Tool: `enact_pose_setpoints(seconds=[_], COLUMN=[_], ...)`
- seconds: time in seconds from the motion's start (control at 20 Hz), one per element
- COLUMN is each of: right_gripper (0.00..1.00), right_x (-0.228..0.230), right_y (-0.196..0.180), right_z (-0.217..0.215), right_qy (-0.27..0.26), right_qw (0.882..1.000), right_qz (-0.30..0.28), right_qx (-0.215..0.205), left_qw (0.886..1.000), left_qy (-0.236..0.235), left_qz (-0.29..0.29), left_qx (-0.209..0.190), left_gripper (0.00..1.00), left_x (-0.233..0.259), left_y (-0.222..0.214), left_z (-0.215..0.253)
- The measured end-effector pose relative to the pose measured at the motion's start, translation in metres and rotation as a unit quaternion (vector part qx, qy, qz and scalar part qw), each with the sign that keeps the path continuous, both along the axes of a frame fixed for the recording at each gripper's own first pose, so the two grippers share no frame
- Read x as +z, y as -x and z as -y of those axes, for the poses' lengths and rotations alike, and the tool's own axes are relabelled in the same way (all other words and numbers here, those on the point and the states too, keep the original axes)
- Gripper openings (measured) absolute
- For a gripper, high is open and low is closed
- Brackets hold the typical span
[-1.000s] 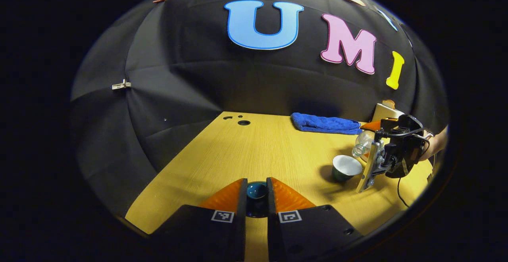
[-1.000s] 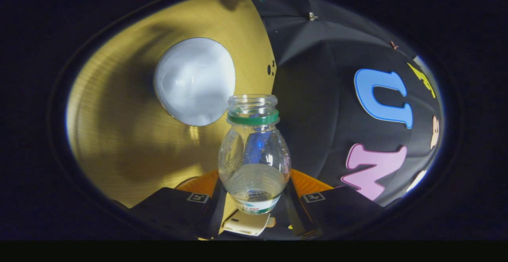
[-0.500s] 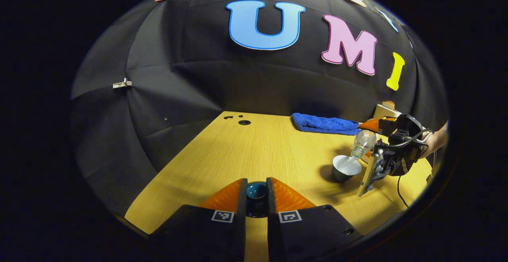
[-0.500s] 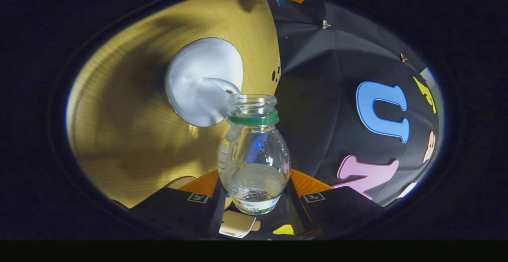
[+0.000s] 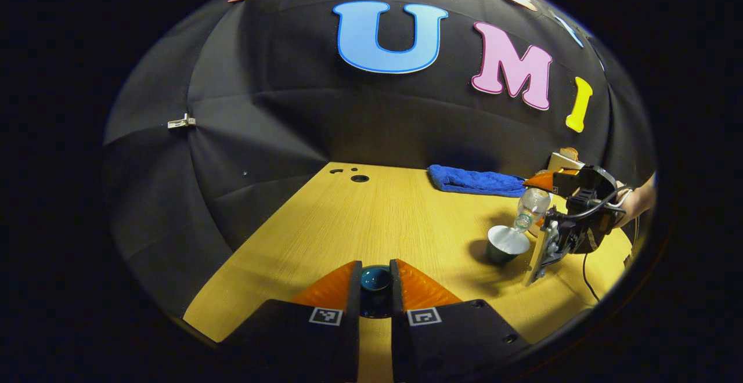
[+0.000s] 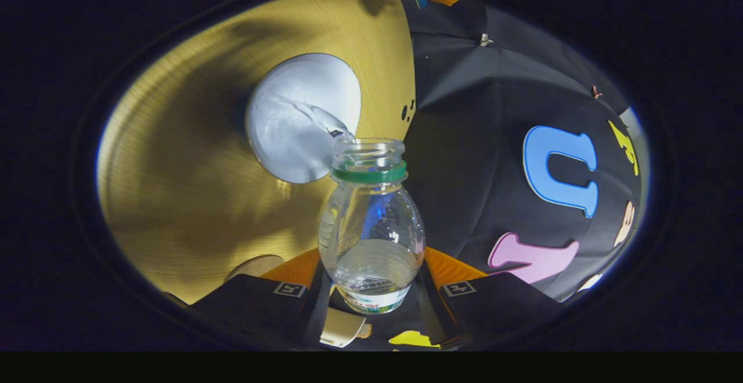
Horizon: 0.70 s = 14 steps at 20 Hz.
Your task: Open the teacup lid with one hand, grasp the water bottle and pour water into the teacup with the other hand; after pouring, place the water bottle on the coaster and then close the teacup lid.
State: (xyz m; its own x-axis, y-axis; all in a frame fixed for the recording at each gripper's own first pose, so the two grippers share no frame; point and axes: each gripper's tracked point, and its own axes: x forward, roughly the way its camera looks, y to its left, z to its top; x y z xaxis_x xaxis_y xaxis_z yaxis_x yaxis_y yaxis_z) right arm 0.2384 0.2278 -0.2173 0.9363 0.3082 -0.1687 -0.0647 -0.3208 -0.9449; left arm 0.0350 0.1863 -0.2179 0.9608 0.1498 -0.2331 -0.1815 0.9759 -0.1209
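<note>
Pouring is under way at the far right of the counter (image 5: 371, 220): the water bottle (image 6: 371, 220) is tipped mouth-down toward the teacup (image 5: 506, 244), and a thin stream runs from its neck into the pale bowl of the cup. The right gripper (image 6: 371, 281) has its jaws closed on the bottle's lower body, near the label. That thin clear plastic looks light and springy, so a hard squeeze would likely buckle it; a low hold on the belly seems the sensible place. The left gripper (image 5: 375, 290) sits near, jaws nearly together around the dark glazed lid (image 5: 375, 279), which I'd judge hard, smooth and chippable. The left gripper view takes in the blue cloth (image 5: 473, 181) at the back and the holder's hand (image 5: 635, 206). The right gripper view gives the stream, the water level and a tan coaster's (image 6: 255, 266) edge.
</note>
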Motion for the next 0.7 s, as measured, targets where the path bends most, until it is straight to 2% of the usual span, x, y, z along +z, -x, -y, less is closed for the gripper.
enact_pose_setpoints(seconds=[0.05, 0.1, 0.15, 0.6, 0.7], right_gripper=[0.7, 0.7, 0.7, 0.7, 0.7], right_x=[0.0, 0.0, 0.0, 0.007, 0.007], right_y=[0.0, 0.0, 0.001, 0.001, 0.0], right_z=[-0.001, -0.002, -0.003, -0.013, -0.013], right_qy=[0.004, 0.009, 0.013, 0.052, 0.06], right_qw=[1.0, 1.0, 1.0, 0.998, 0.997], right_qz=[0.002, 0.003, 0.005, 0.012, 0.008], right_qx=[0.003, 0.007, 0.01, 0.035, 0.039], left_qw=[1.0, 1.0, 1.0, 1.0, 1.0], left_qy=[0.001, 0.001, 0.0, -0.007, -0.007], left_qz=[-0.004, -0.007, -0.01, -0.007, -0.004], left_qx=[0.0, 0.0, 0.001, -0.002, -0.001], left_gripper=[0.26, 0.23, 0.26, 0.27, 0.22], left_x=[-0.002, -0.006, -0.009, -0.004, -0.003], left_y=[0.001, 0.001, 0.002, 0.004, 0.003], left_z=[0.0, -0.001, -0.001, 0.003, 0.003])
